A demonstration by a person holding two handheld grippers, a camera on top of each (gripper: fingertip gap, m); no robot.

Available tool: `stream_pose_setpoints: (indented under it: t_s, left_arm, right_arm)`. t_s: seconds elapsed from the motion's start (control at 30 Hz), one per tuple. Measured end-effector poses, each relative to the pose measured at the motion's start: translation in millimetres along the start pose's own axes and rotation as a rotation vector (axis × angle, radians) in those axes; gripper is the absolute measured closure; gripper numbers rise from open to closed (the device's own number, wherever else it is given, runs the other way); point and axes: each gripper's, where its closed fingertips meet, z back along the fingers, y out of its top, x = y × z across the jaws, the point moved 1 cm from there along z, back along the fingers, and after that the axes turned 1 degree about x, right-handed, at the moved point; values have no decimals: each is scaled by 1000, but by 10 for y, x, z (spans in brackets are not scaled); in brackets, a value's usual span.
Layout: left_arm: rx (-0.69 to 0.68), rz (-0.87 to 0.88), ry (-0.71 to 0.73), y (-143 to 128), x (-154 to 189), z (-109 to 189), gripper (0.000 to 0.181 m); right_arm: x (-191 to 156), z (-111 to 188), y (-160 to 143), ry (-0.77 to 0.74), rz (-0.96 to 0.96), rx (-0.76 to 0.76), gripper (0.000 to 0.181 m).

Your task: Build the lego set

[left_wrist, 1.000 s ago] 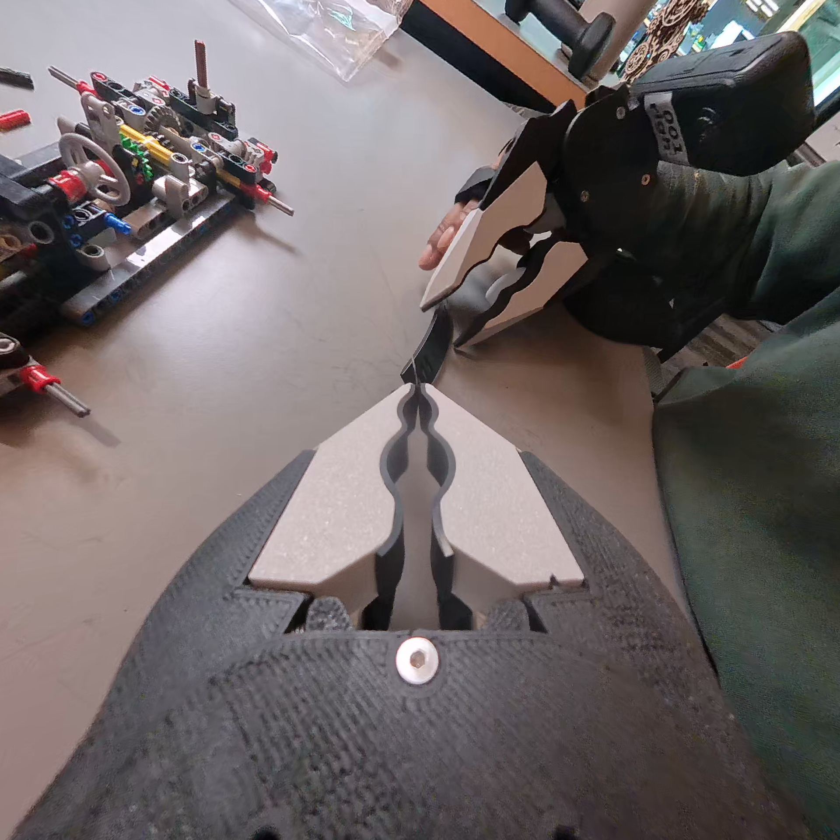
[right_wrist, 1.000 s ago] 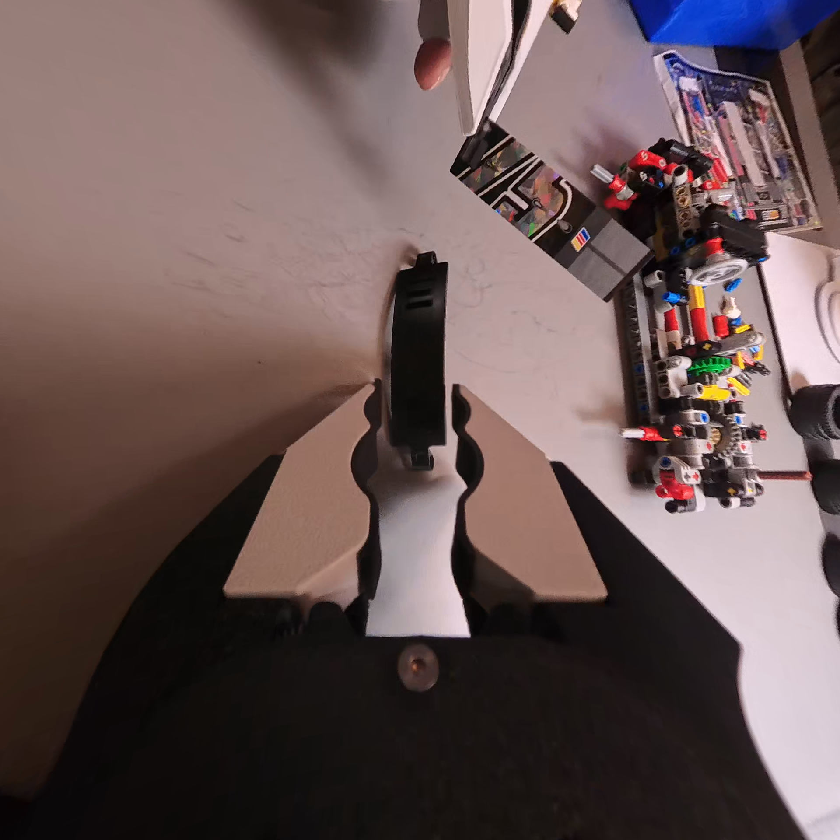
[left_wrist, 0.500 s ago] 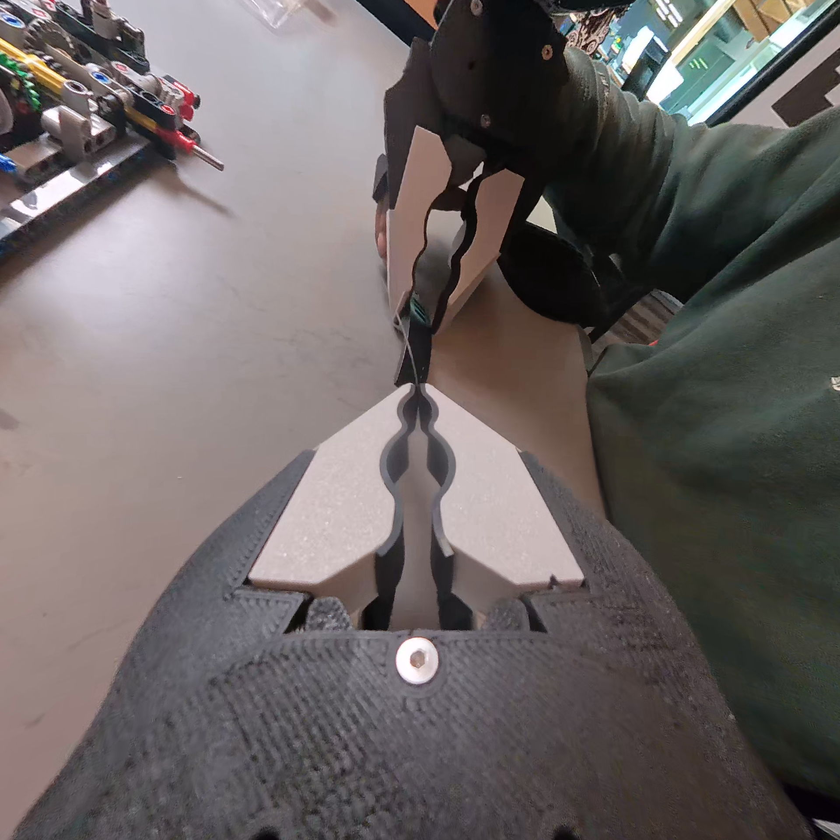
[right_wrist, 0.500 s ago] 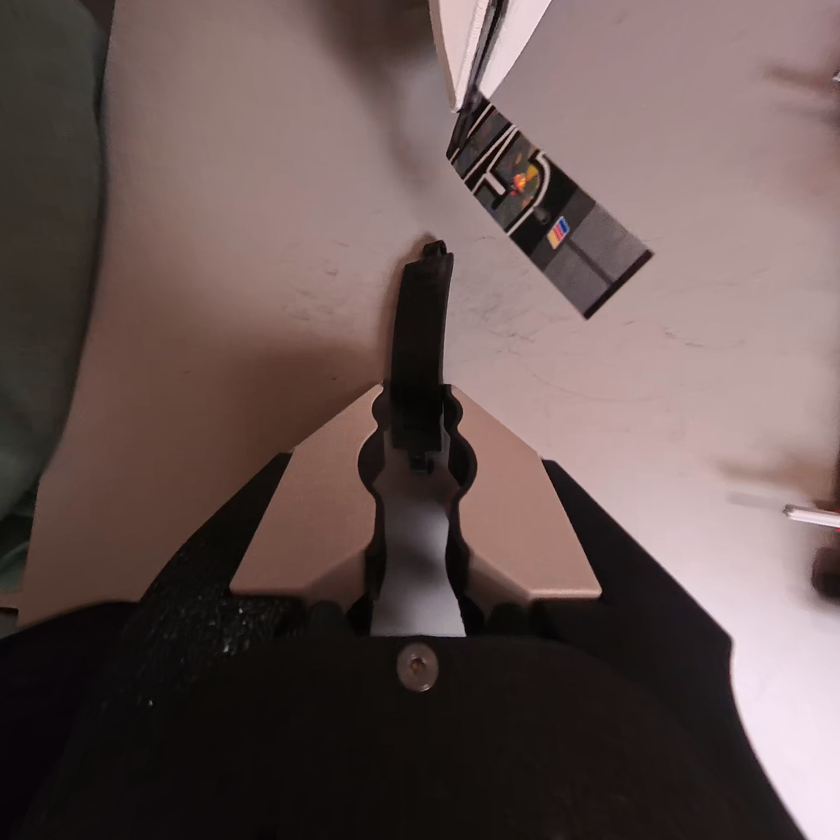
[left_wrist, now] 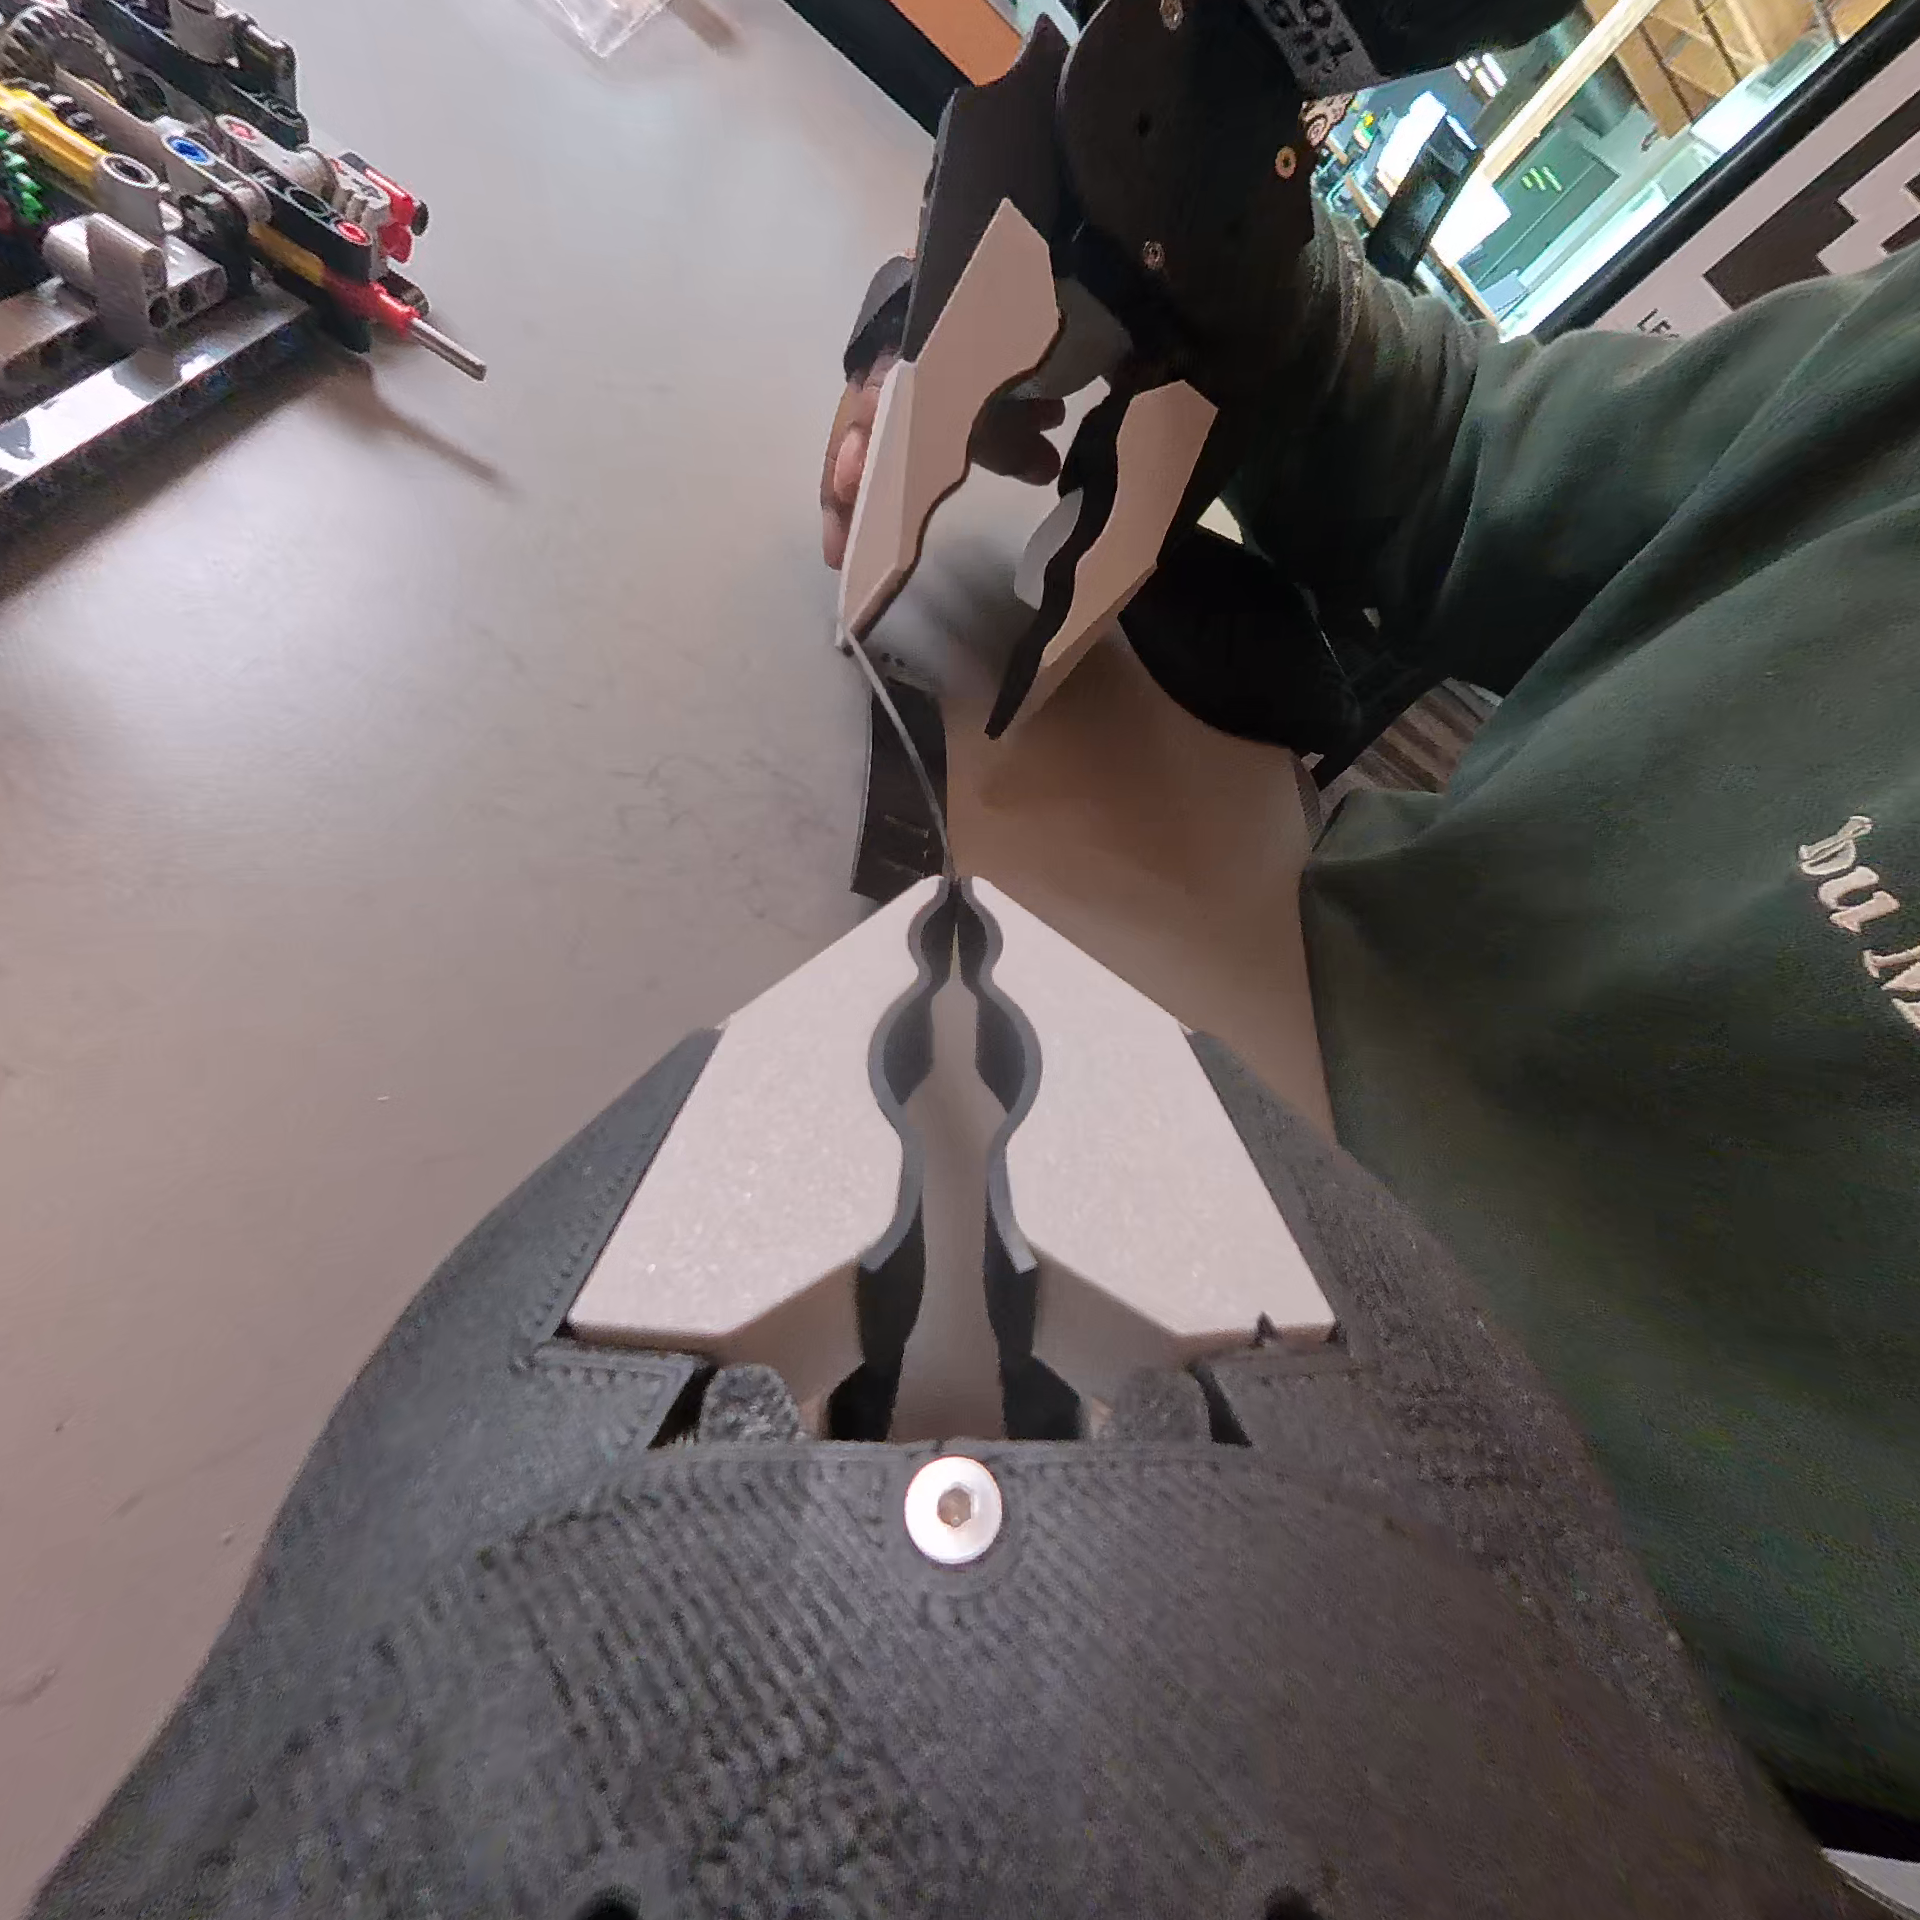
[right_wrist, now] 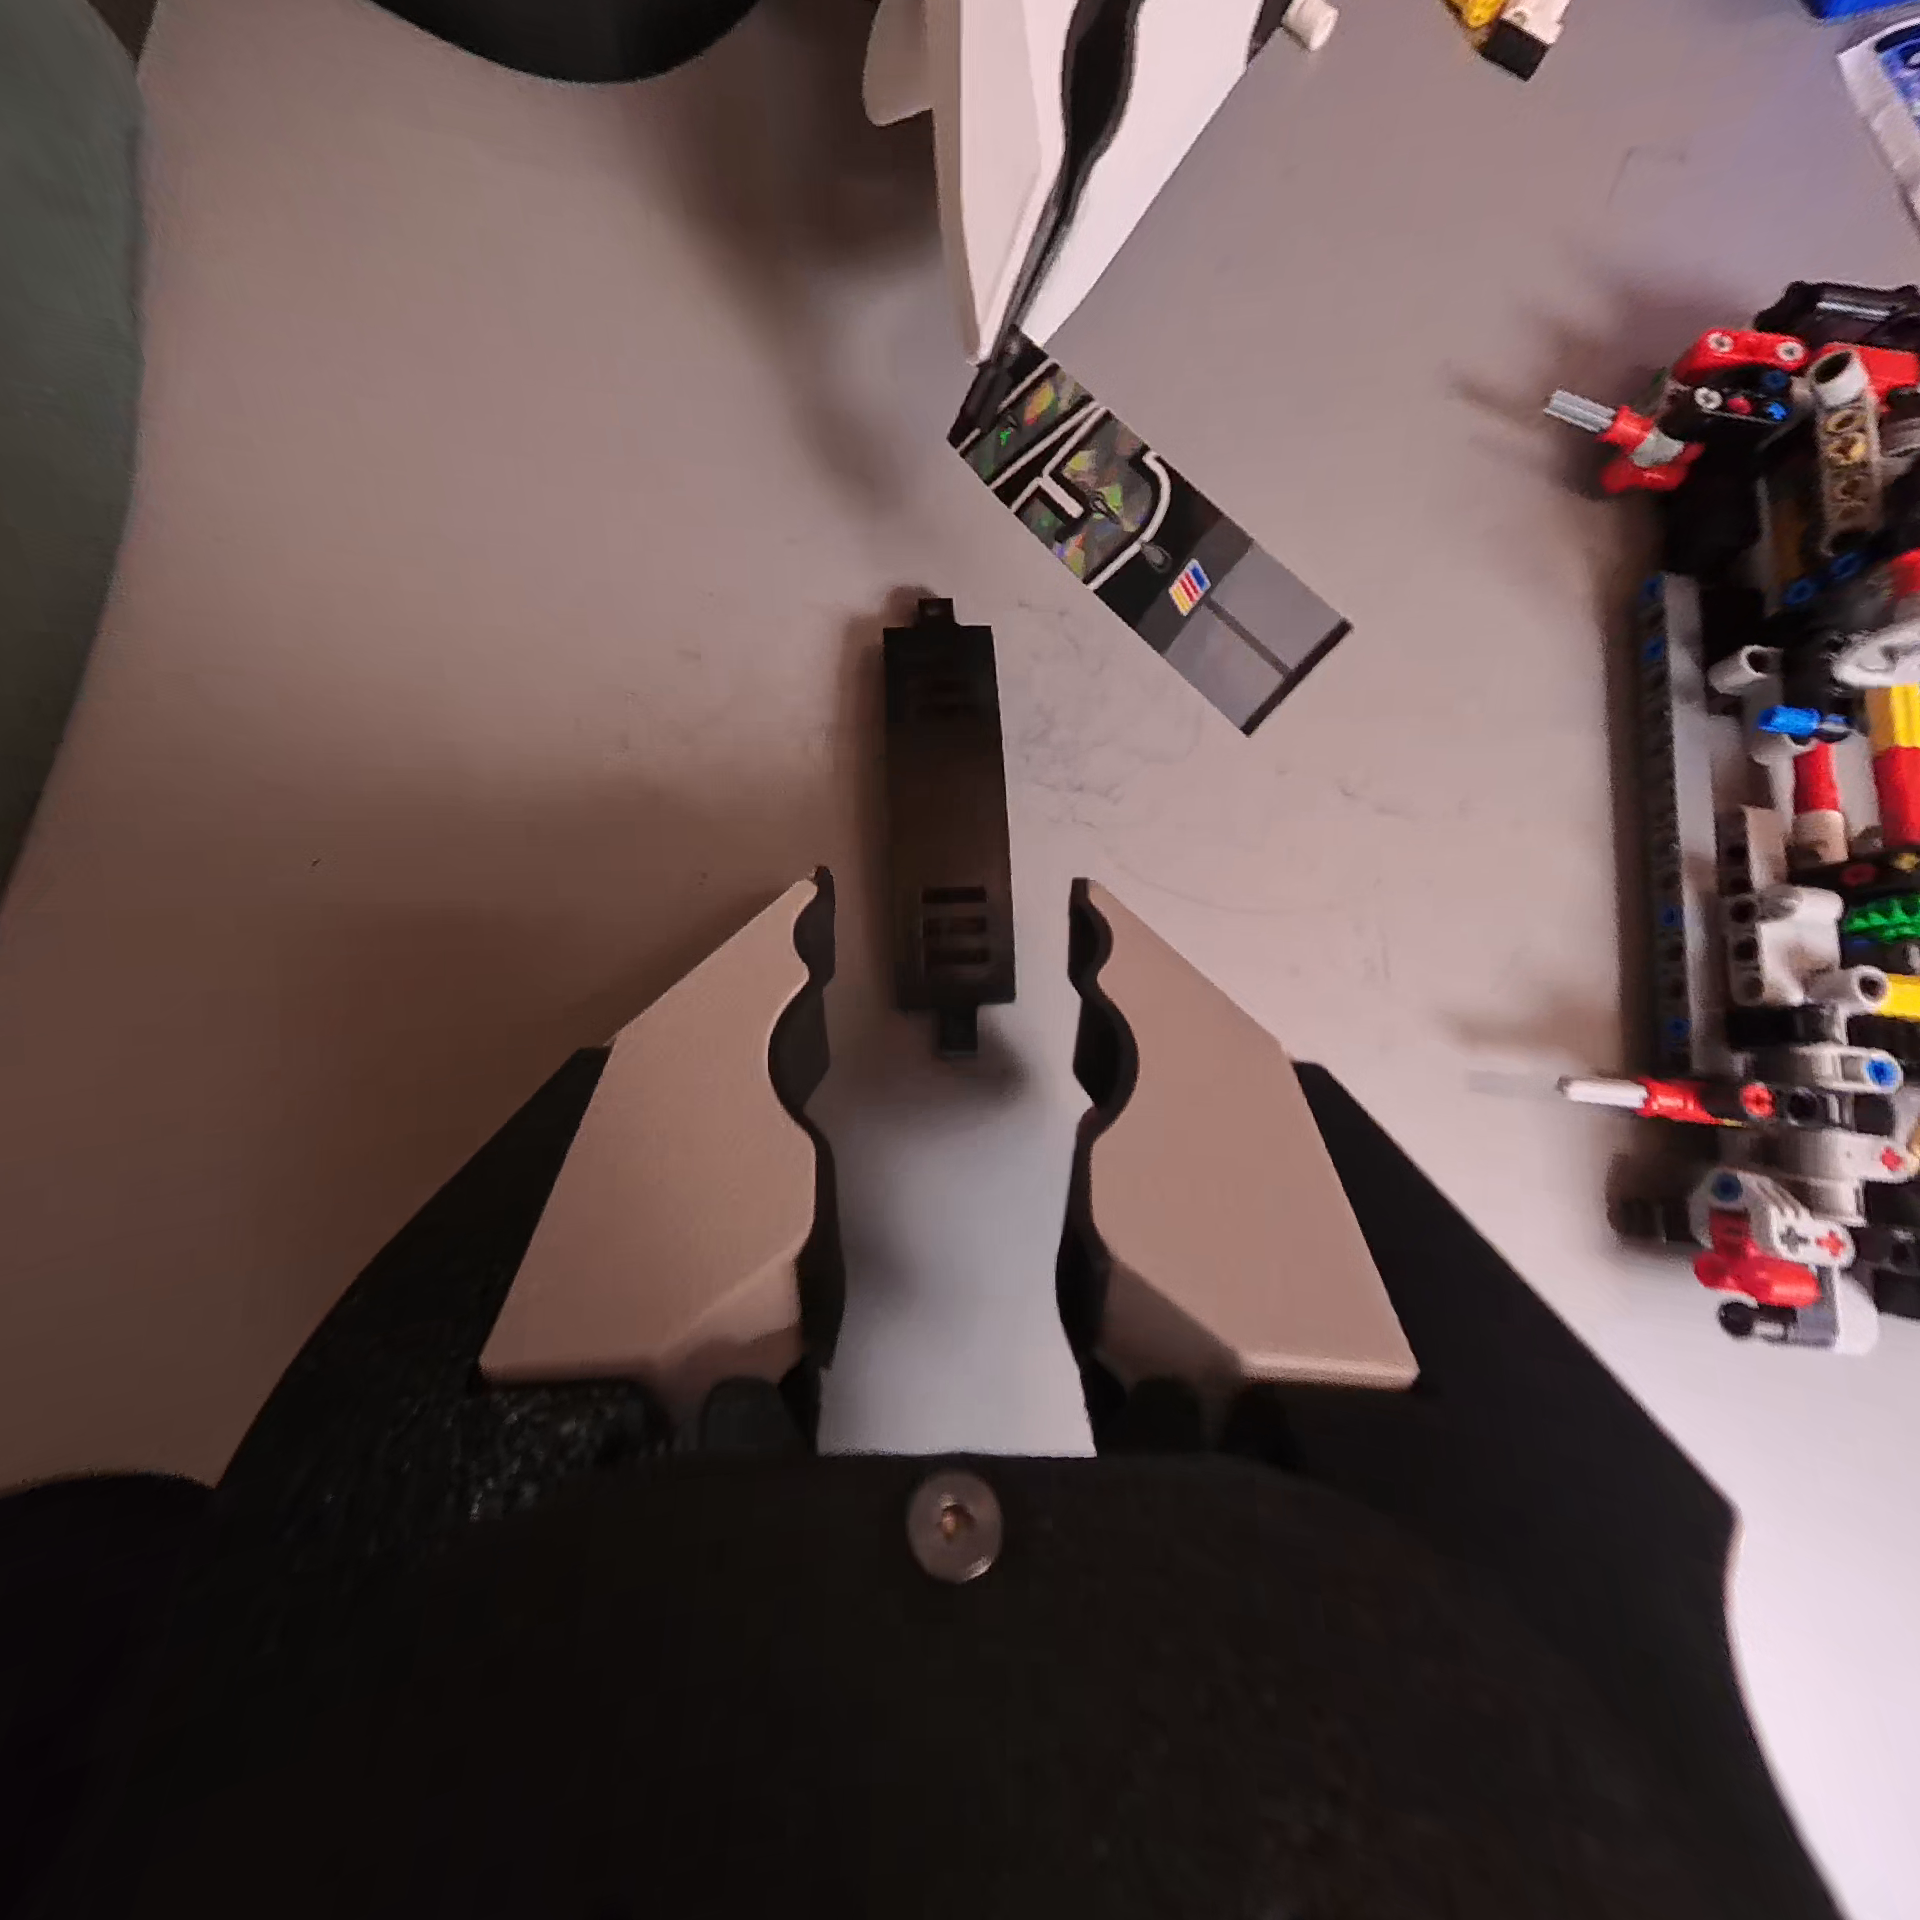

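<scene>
Left gripper (left_wrist: 954, 896) fingers (left_wrist: 790, 1132) pinch a thin sticker (left_wrist: 914, 764) edge-on

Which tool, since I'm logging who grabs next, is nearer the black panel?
Right. The open right tool straddles the near end of the black panel; the left tool, shut on the sticker strip, sits beyond its far end.

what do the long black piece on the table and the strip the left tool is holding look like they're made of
Black piece: apparently rigid moulded plastic, dull sheen, crisp slots and end tabs. Strip: thin flexible sheet, probably a printed sticker; glossy rainbow patches, and in the left wrist view it bows edge-on from the left tool.
</scene>
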Motion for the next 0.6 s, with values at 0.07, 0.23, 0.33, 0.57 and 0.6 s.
stream_pose_setpoints:
  t_s: [0.07,0.23,0.33,0.57,0.6]
  left_arm:
    - [-1,2,-23,-2,38,-12,181]
    - [-11,-34,-110,-17,206,-57,181]
    - [-38,-78,-176,-65,342,-91,181]
    - [-99,-107,-228,-179,452,-186,181]
    - [-103,-103,-229,-187,450,-192,181]
  right_arm:
    - [36,82,21,-32,-30,57,140]
    - [100,357,101,-19,-201,264,151]
    - [111,488,221,36,-279,418,158]
    - [-109,416,408,295,-351,523,170]
    - [-145,377,406,312,-346,511,170]
